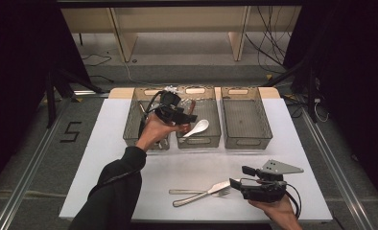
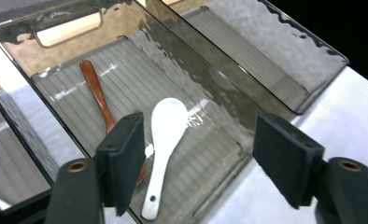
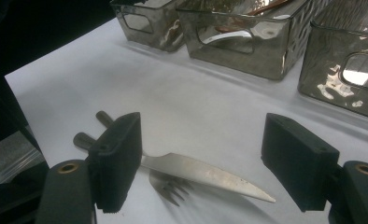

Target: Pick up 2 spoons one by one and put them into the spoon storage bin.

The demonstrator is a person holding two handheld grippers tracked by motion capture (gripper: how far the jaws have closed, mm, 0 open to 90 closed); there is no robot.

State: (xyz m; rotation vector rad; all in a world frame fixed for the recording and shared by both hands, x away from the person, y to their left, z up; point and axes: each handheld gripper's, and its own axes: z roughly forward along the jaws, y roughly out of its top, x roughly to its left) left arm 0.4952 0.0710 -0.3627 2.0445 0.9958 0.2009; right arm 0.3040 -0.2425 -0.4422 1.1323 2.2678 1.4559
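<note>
Sorting cutlery into bins. Left tongs [image 2: 198, 163], jaws apart and empty, hover above the white spoon [image 2: 166, 135] lying in the middle bin [image 2: 126, 28]. Right tongs [image 3: 203, 163], also open and empty, straddle the knife [image 3: 205, 175] and fork [image 3: 170, 186] on the desk [image 3: 173, 107]; next, close on 1.

Black long sleeve on the left forearm [image 1: 115, 187], black grippers with square foam-padded jaws, brass-ringed screw holes, trailing black cables, grey triangular plate [image 1: 281, 166]
</note>
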